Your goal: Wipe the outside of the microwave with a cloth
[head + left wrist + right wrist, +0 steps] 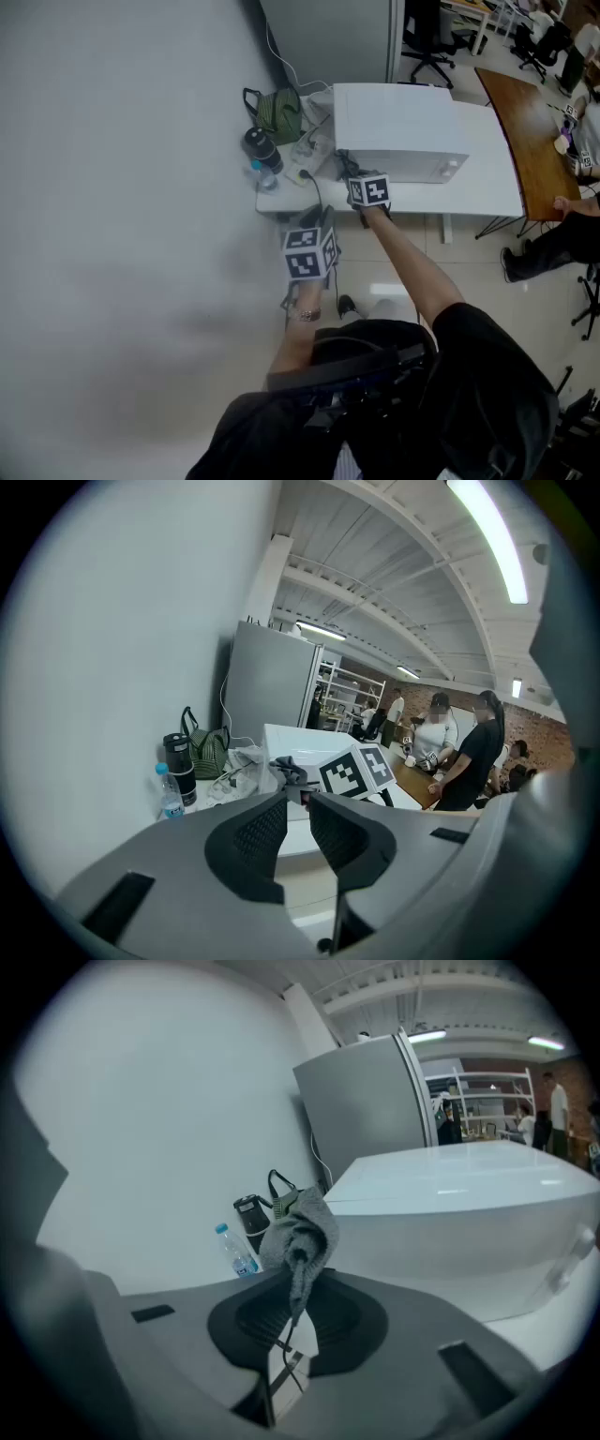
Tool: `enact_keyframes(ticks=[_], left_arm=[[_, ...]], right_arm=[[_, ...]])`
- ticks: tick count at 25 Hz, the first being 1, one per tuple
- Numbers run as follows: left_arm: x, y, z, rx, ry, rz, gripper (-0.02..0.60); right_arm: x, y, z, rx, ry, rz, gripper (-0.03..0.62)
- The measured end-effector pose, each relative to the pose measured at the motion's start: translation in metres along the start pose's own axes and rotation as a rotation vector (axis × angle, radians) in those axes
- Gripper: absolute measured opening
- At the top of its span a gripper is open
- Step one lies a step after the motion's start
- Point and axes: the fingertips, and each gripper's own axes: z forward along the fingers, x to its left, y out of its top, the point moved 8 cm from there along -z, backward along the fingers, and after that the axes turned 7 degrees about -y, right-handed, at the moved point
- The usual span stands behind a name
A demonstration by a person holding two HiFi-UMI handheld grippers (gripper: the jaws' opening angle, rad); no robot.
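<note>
A white microwave stands on a white table, its side and top filling the right gripper view. My right gripper is shut on a grey cloth, which bunches above the jaws just short of the microwave's near left corner. The cloth shows in the head view as a dark bunch there. My left gripper hangs lower, off the table's front edge, its jaws a narrow gap apart and empty. From it I see the cloth and the microwave.
Left of the microwave are a green bag, a black flask, a water bottle and tangled cables. A white wall runs along the left. A grey cabinet stands behind. People sit at a wooden table to the right.
</note>
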Motion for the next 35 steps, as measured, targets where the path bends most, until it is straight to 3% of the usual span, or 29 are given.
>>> enact_keyframes(ticks=[7, 14, 20, 24, 28, 33, 35], left_arm=[[0.015, 0.016, 0.035, -0.003, -0.034, -0.018, 0.076], [-0.013, 0.036, 0.094, 0.001, -0.121, 0.01, 0.077], [-0.042, 0.049, 0.13, -0.007, -0.179, 0.042, 0.077], [-0.05, 0.048, 0.142, 0.001, -0.182, 0.042, 0.076], [-0.043, 0.048, 0.14, -0.005, -0.144, 0.034, 0.077], [-0.02, 0.041, 0.122, 0.011, -0.037, 0.015, 0.076], [-0.011, 0.035, 0.112, 0.034, 0.013, 0.009, 0.077]], right_arm=[[-0.047, 0.008, 0.022, 0.007, 0.009, 0.223, 0.034], [-0.162, 0.006, -0.022, -0.034, -0.088, 0.312, 0.032], [-0.272, -0.018, -0.079, -0.082, -0.267, 0.405, 0.032], [-0.307, -0.023, -0.104, -0.143, -0.293, 0.436, 0.032], [-0.275, -0.03, -0.087, -0.129, -0.217, 0.354, 0.032], [-0.157, -0.044, -0.016, -0.018, 0.013, 0.072, 0.032], [-0.112, -0.045, 0.013, 0.033, 0.093, 0.006, 0.032]])
